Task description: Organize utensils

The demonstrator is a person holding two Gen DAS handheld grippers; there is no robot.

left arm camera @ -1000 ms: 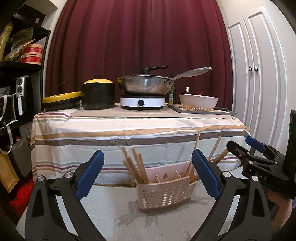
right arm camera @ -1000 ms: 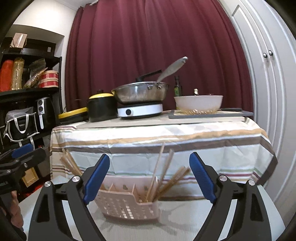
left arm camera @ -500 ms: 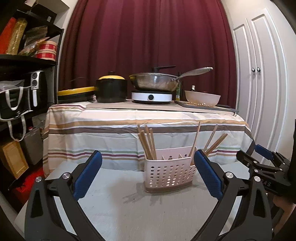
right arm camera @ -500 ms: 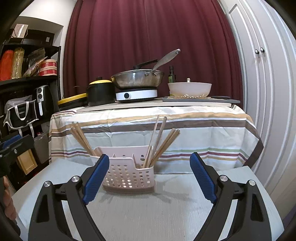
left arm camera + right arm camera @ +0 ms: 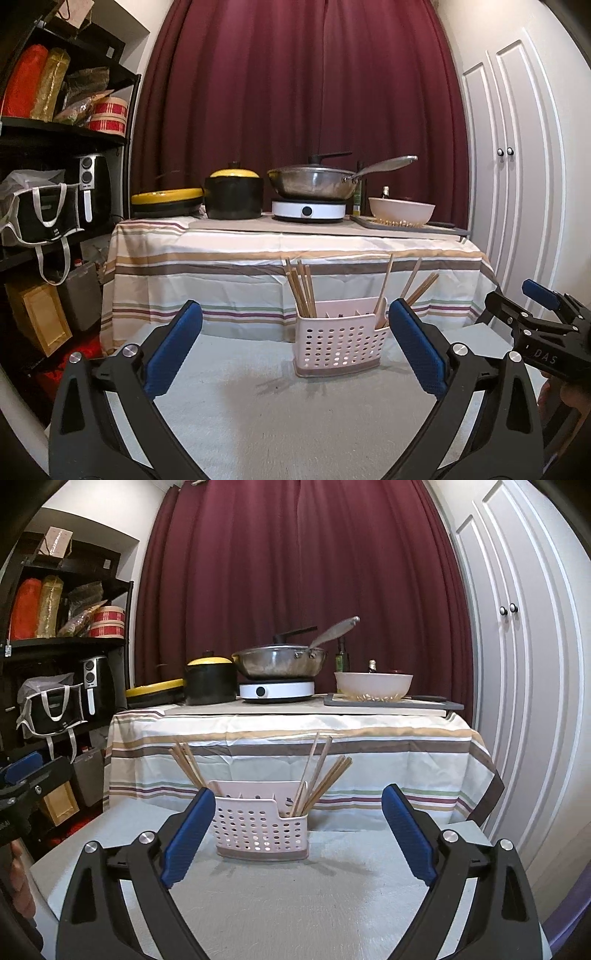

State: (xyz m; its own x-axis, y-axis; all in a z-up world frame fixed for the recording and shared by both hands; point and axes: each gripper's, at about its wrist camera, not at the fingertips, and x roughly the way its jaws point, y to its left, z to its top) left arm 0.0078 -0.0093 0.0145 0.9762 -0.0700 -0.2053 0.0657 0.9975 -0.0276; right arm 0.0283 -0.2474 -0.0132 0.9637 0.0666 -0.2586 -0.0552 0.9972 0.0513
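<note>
Behind both spread, empty grippers (image 5: 295, 345) (image 5: 298, 829), the chopstick caddy (image 5: 261, 829) seemingly sits farther off than before.

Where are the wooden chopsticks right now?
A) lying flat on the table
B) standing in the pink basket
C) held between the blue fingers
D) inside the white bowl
B: the chopsticks stand in the end compartments of the pink basket, and both pairs of fingers are open and hold nothing.

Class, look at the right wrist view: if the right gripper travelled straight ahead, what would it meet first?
Probably the pink utensil basket, standing left of centre between the open right gripper fingers; depth is uncertain.
</note>
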